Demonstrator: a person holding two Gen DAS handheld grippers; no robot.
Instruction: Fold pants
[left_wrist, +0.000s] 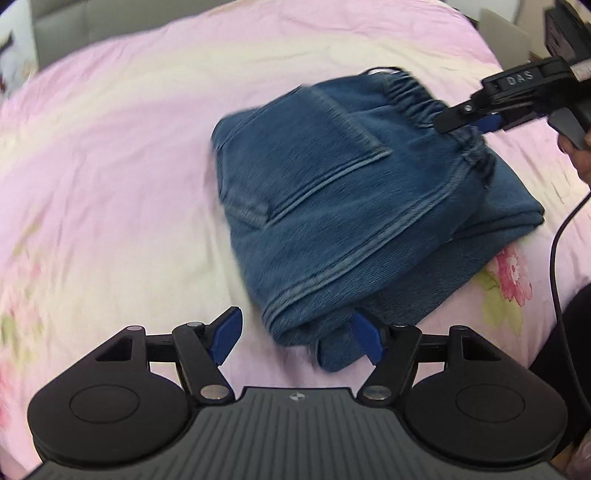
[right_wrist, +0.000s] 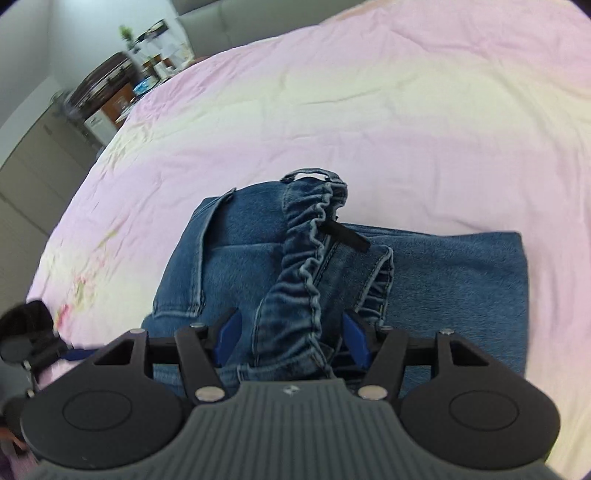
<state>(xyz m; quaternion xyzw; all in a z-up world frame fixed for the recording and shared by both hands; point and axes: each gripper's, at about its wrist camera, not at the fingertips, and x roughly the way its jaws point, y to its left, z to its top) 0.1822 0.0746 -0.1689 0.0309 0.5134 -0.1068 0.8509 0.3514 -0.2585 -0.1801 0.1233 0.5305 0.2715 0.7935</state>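
1. Our left gripper (left_wrist: 295, 338) stood open, its blue pads apart, the near corner of the jeans (left_wrist: 332, 206) between them but not pinched.
2. Our right gripper (right_wrist: 291, 339) was spread too; the elastic waistband (right_wrist: 303, 266) ran between its pads, seemingly loose, though the bunched cloth hid any contact.
3. The jeans lay folded in a thick bundle on the pink bedsheet (left_wrist: 110, 166).
4. We judged the denim soft, fairly heavy and floppy, unlikely to slip; the waistband and the folded corner offered the best holds.

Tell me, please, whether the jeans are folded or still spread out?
Folded: the jeans lie as a compact stacked bundle on the pink bedsheet, layers showing at the edges.
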